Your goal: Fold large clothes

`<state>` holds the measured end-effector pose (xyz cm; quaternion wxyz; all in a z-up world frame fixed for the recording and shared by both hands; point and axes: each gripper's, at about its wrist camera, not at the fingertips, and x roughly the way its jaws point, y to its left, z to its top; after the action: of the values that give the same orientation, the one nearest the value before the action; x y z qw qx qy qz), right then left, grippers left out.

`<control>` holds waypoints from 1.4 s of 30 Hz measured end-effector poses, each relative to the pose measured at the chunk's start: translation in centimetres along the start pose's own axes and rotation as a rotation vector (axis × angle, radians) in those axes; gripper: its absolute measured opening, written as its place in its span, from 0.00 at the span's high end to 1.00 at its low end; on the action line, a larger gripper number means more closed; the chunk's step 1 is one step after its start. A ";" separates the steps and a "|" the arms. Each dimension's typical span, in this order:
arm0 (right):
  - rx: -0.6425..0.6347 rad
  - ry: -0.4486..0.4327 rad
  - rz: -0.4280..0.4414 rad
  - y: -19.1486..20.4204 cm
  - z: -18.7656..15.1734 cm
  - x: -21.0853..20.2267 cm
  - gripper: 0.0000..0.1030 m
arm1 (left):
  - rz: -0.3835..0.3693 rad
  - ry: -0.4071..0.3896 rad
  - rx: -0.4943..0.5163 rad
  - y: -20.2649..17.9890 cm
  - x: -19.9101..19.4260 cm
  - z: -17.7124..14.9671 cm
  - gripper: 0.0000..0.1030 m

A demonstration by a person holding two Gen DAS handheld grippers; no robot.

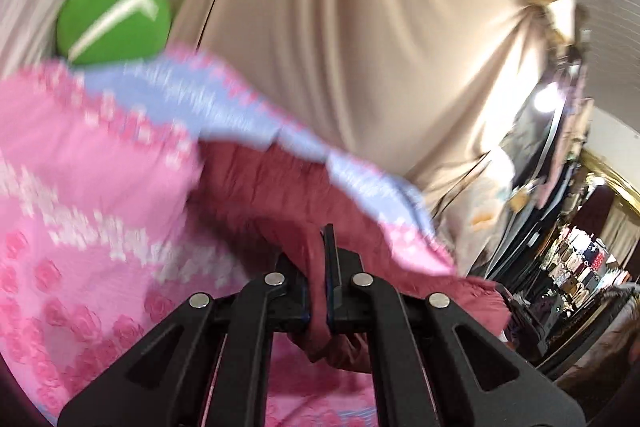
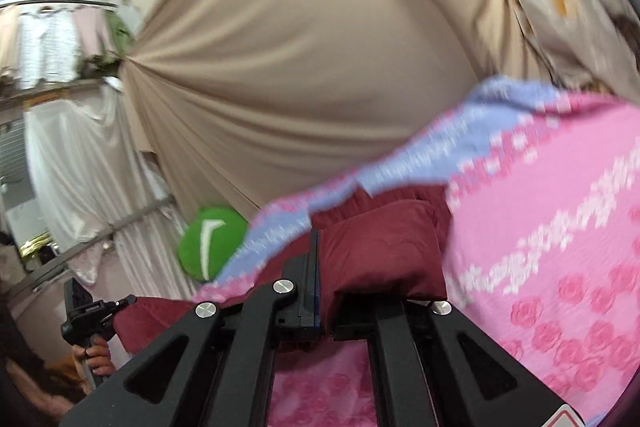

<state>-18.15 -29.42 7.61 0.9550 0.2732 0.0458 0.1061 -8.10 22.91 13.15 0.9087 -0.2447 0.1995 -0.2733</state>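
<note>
1. Left gripper point(image 1: 318, 259) clamped tight on a fold of maroon garment point(image 1: 276, 187), cloth pinched between the pads.
2. Right gripper point(image 2: 320, 267) likewise pressed together on maroon cloth, bunched over its right finger.
3. Both aimed roughly level, garment lifted over the pink rose-print bedsheet point(image 1: 80, 195).
4. Behind: beige curtain point(image 1: 340, 27), green cushion point(image 1: 114, 15).
5. Low left in right view: hand point(image 2: 96, 355) gripping a black handle.

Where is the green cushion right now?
The green cushion sits upper left in the left wrist view and lower left in the right, behind the pink sheet's edge, against the beige curtain.
</note>
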 end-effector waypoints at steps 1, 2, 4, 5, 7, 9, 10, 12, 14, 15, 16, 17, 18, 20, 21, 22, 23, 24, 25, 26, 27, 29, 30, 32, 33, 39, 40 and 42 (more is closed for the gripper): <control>-0.024 -0.040 0.029 0.9 0.6 -1.5 0.98 | -0.016 -0.043 0.023 -1.1 -1.7 0.4 0.97; -0.046 -0.073 0.051 1.8 1.1 -2.5 0.98 | -0.026 -0.076 0.042 -2.1 -2.8 0.7 0.97; -0.087 -0.133 0.080 3.3 2.1 -4.3 0.98 | -0.028 -0.114 0.074 -3.5 -3.9 1.4 0.97; -0.095 -0.151 0.088 3.8 2.6 -4.6 0.98 | -0.022 -0.121 0.084 -3.9 -3.9 1.7 0.97; -0.094 -0.156 0.089 4.0 3.2 -3.8 0.98 | 0.006 -0.105 0.103 -4.0 -2.6 2.8 0.97; -0.078 -0.137 0.066 3.2 3.9 -2.0 0.98 | 0.030 -0.058 0.081 -3.2 0.0 3.7 0.97; -0.059 -0.117 0.043 2.2 4.3 -0.3 0.98 | 0.058 -0.029 0.070 -2.4 2.2 4.4 0.97; 0.001 -0.064 0.002 0.1 4.8 3.3 0.98 | 0.121 0.020 0.064 -0.9 6.0 5.2 0.97; 0.039 -0.016 -0.044 -1.5 4.7 6.6 0.98 | 0.196 0.080 0.050 1.0 10.8 5.8 0.97; 0.054 0.015 -0.084 -2.6 4.6 8.7 0.98 | 0.248 0.113 0.053 2.1 13.6 6.0 0.97; 0.073 0.057 -0.118 -3.8 4.5 11.1 0.98 | 0.285 0.133 0.057 3.0 15.5 5.8 0.97; 0.085 0.089 -0.142 -4.5 4.2 12.8 0.98 | 0.319 0.160 0.066 3.7 17.4 5.7 0.97; 0.091 0.114 -0.167 -5.2 3.9 14.2 0.98 | 0.364 0.191 0.070 4.7 19.9 5.5 0.97; 0.108 0.174 -0.222 -7.0 3.4 17.6 0.98 | 0.412 0.238 0.071 6.4 23.0 4.7 0.97; 0.115 0.199 -0.243 -7.7 3.1 18.9 0.98 | 0.438 0.269 0.063 7.5 25.0 4.4 0.97; 0.124 0.228 -0.271 -8.7 2.7 20.5 0.98 | 0.452 0.286 0.061 8.3 26.0 4.0 0.97; 0.135 0.251 -0.290 -9.4 2.3 21.6 0.98 | 0.465 0.312 0.048 9.3 27.3 3.7 0.97; 0.145 0.270 -0.306 -10.1 2.0 22.5 0.98 | 0.475 0.338 0.030 10.5 28.6 3.2 0.97; 0.153 0.289 -0.324 -10.9 1.6 23.4 0.98 | 0.481 0.351 0.021 11.1 29.4 2.9 0.97; 0.156 0.303 -0.340 -11.4 1.3 24.2 0.98 | 0.487 0.368 0.019 11.8 30.3 2.5 0.97; 0.158 0.317 -0.352 -11.9 1.0 24.8 0.98 | 0.493 0.374 0.023 11.9 30.7 2.2 0.96; 0.166 0.351 -0.382 -13.1 0.1 26.0 0.98 | 0.502 0.387 0.034 12.5 31.7 1.4 0.96; 0.172 0.361 -0.392 -13.5 -0.1 26.4 0.98 | 0.503 0.392 0.040 12.7 32.2 1.0 0.96; 0.192 0.392 -0.412 -14.6 -1.1 27.2 0.98 | 0.500 0.399 0.045 13.2 33.0 0.4 0.95; 0.202 0.405 -0.417 -15.2 -1.5 27.6 0.99 | 0.494 0.398 0.040 13.4 33.2 0.1 0.94; 0.175 0.470 -0.457 -15.8 -3.0 29.1 1.00 | 0.476 0.368 0.050 13.9 33.8 -0.7 0.94; 0.169 0.477 -0.462 -15.8 -3.1 29.3 1.00 | 0.475 0.362 0.054 13.9 33.9 -0.8 0.94; 0.177 0.478 -0.454 -16.0 -3.2 29.4 1.00 | 0.469 0.359 0.048 14.0 33.8 -0.8 0.93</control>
<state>12.84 -34.31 -4.48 0.8890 0.3053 0.3371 -0.0523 23.14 12.73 -2.99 0.9028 -0.1178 0.4016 -0.0993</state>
